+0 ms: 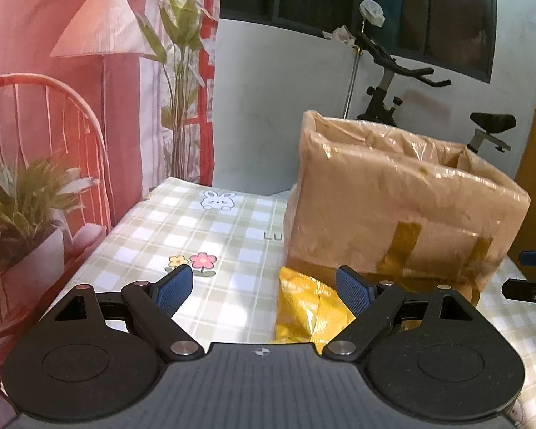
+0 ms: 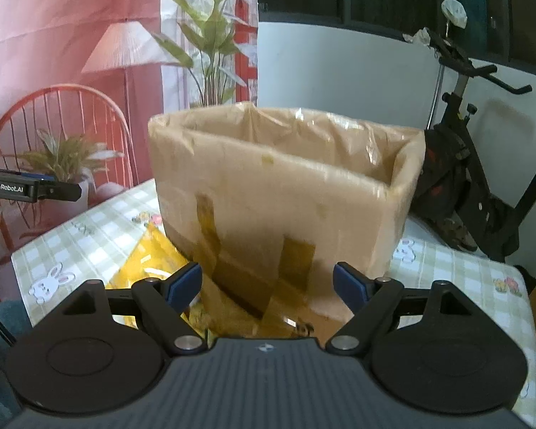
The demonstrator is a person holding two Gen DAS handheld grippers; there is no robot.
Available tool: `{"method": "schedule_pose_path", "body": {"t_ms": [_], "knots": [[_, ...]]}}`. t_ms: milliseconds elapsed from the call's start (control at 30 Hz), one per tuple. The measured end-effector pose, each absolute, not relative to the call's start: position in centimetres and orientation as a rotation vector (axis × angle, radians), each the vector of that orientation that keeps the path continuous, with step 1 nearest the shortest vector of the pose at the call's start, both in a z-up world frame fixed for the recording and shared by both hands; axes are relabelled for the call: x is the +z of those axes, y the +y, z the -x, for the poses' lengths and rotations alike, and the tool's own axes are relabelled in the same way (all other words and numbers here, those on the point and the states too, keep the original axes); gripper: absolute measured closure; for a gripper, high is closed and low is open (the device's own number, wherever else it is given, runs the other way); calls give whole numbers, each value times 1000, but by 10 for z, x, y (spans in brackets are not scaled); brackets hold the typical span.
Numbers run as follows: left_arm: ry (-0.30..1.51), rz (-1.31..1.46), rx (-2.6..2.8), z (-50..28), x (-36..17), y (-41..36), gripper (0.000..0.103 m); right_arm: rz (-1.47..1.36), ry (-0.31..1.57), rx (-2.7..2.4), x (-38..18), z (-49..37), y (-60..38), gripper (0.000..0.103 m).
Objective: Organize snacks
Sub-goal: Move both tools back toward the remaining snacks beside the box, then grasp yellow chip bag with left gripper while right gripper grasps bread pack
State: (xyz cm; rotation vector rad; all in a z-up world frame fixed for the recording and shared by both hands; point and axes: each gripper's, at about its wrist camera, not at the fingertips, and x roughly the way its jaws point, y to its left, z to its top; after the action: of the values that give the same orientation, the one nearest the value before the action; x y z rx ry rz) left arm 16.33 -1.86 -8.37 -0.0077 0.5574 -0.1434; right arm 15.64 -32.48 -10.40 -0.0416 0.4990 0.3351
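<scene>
A tall open cardboard box [image 1: 393,211] wrapped in clear film stands on the checked tablecloth; it also shows in the right wrist view [image 2: 278,200]. A yellow snack bag [image 1: 307,311] lies on the table against the box's near left corner, and it shows in the right wrist view [image 2: 150,261]. My left gripper [image 1: 264,286] is open and empty, just above the bag's near end. My right gripper [image 2: 268,282] is open and empty, facing the box's front wall. The box's inside is hidden.
The checked tablecloth [image 1: 182,236] with rabbit and flower prints covers the table. An exercise bike [image 2: 482,178] stands behind the table at right. A printed backdrop [image 1: 71,89] with lamp and chair hangs at left. The left gripper's body [image 2: 28,187] shows at the right view's left edge.
</scene>
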Motion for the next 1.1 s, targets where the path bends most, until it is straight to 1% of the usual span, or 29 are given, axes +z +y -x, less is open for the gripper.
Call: {"method": "schedule_pose_path", "body": {"t_ms": [300, 900, 1100], "knots": [[574, 1, -134, -161, -104, -25, 15, 37, 545, 322, -137, -147, -335, 20], [606, -33, -147, -161, -122, -34, 15, 57, 691, 249, -193, -139, -353, 20], [623, -19, -142, -167, -127, -31, 15, -5, 764, 227, -212, -148, -361, 7]]}}
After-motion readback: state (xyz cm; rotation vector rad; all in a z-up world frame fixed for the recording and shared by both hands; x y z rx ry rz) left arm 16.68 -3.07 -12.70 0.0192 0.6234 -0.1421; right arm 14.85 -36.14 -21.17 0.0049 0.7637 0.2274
